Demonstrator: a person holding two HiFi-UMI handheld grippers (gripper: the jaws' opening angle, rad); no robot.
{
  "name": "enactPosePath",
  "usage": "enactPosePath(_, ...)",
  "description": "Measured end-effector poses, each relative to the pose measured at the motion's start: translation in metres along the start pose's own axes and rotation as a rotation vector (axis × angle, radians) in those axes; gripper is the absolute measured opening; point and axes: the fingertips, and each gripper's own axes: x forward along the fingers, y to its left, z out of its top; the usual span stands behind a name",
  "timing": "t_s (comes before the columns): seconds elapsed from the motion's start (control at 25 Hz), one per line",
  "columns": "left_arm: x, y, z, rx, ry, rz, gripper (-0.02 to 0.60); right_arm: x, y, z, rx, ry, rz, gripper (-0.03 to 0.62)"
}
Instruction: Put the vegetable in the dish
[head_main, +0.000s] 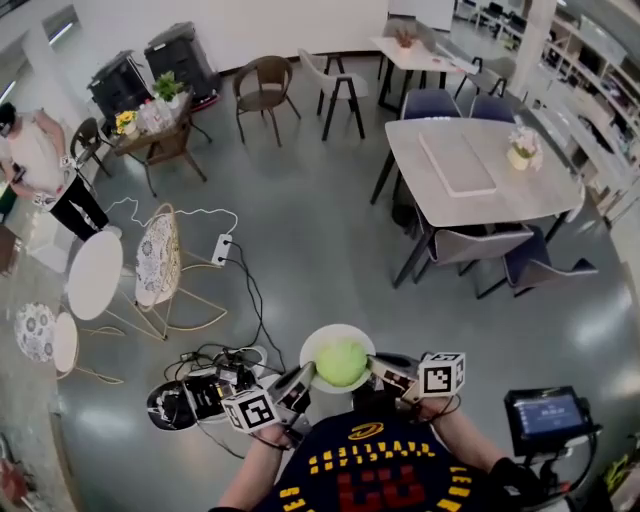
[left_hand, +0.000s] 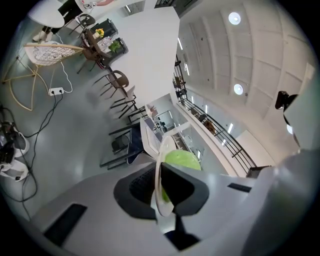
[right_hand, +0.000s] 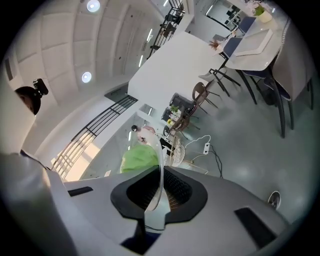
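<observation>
Since the round pale-green leafy vegetable already sits in the shallow round white dish, the placing looks done, with the left hand-held gripper clamped on its rim at eight o'clock and the right hand-held gripper clamped at four o'clock.

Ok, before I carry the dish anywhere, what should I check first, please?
1. Vegetable inside dish: ok; the green vegetable sits in the white dish.
2. Hold of left gripper: ok; its jaws are shut on the dish rim.
3. Hold of right gripper: ok; its jaws are shut on the opposite rim.
4. Dish level: cannot tell.
5. Surface underneath for setting down: not ok; only floor below, with cables nearby.
</observation>
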Motion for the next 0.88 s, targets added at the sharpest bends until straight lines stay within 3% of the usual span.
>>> enactPosePath(0.24, 0.071, -0.013, 0.041, 0.004, -0.035, 0.014, 0.012, 0.0, -0.03, 0.081, 0.002, -0.006, 0.049, 0.023)
enactPosePath(0.52, 0.124, -0.005, 0.069, -0.007, -0.014, 0.049, 0.012, 0.006, -0.062, 0.13, 0.021, -0.013, 0.069, 0.023)
enactPosePath(0.72, 0.155, 0.017, 0.097, -0.04, 0.001, 0.066, 0.012, 0.024, -0.089, 0.159, 0.037, -0.014, 0.026, 0.023)
enactPosePath(0.88, 0.19, 0.024, 0.136, -0.06, 0.024, 0.022, 0.015, 0.042, -0.103, 0.2, 0.033, -0.037, -0.01, 0.023)
